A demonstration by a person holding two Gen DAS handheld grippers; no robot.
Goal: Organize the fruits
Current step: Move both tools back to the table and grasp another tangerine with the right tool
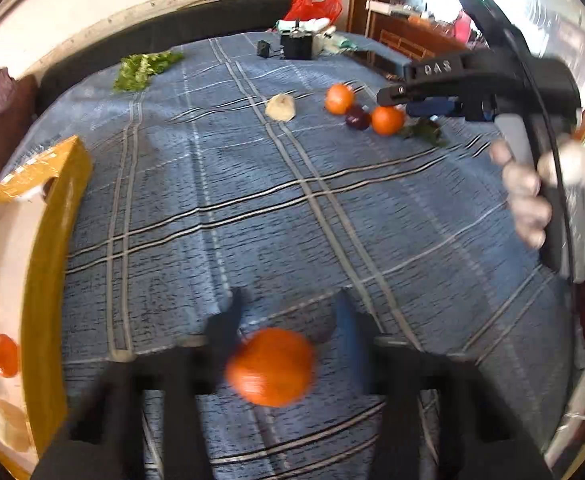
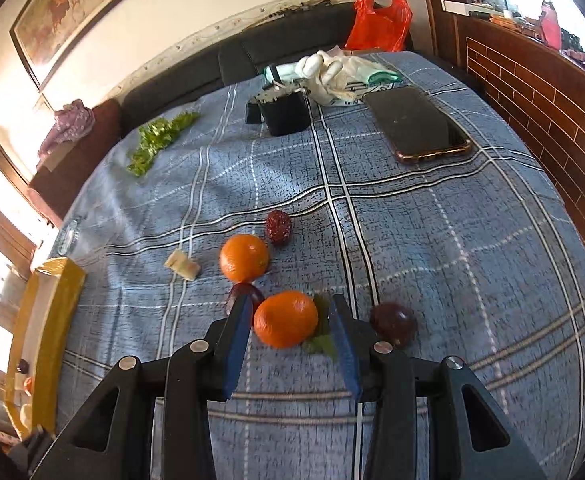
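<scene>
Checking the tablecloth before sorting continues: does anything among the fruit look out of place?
Yes. A black smartphone lies on the blue plaid cloth, and a pale cut chunk sits beside the round orange tangerine. Neither looks like whole fruit.

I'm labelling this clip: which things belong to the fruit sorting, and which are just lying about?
Part of the job:
round orange tangerines
dark purple round fruits
yellow-sided cardboard box
left tool
right tool

Lying about:
black smartphone
red plastic bag
white gloves
green leafy herbs
</scene>
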